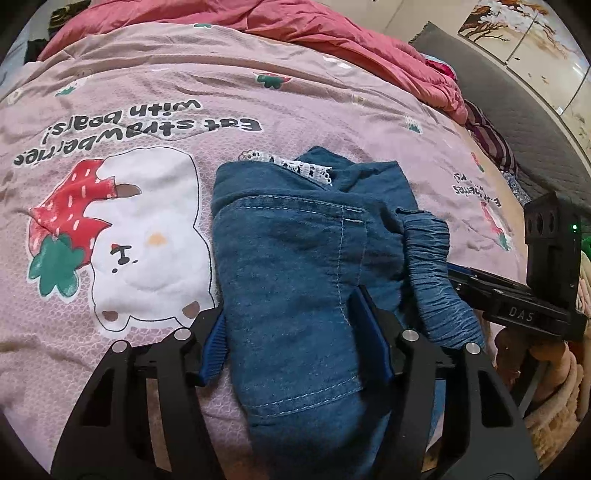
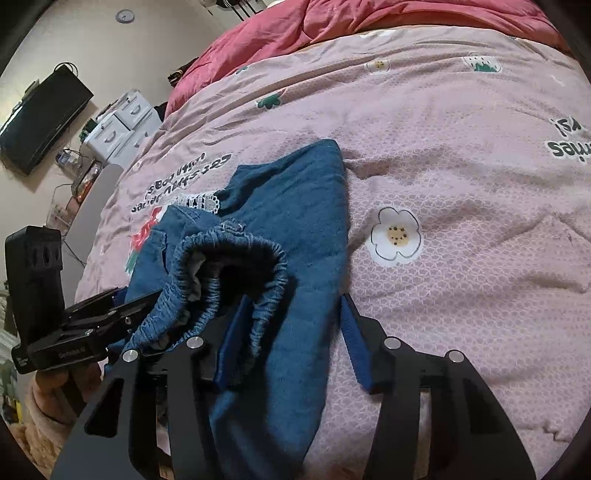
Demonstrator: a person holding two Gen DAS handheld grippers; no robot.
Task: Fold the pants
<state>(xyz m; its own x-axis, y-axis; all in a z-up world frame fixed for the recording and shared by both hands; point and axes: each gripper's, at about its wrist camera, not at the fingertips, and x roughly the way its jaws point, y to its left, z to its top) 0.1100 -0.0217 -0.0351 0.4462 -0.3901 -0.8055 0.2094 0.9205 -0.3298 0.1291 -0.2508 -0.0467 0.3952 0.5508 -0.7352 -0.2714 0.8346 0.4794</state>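
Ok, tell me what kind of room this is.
Almost certainly a bedroom in a home. The denim pants lie on a bed covered by a pink strawberry-print duvet, with a red quilt bunched at its far end. A small white drawer unit and a wall-mounted TV stand nearby.

On the pink bedspread [image 1: 258, 92] I read "Eat strawberries with bears!", printed upside down from my left wrist camera. The same slogan repeats near the right edge, only partly legible. The right gripper's [image 1: 454, 275] black body carries the raised letters "DAS".
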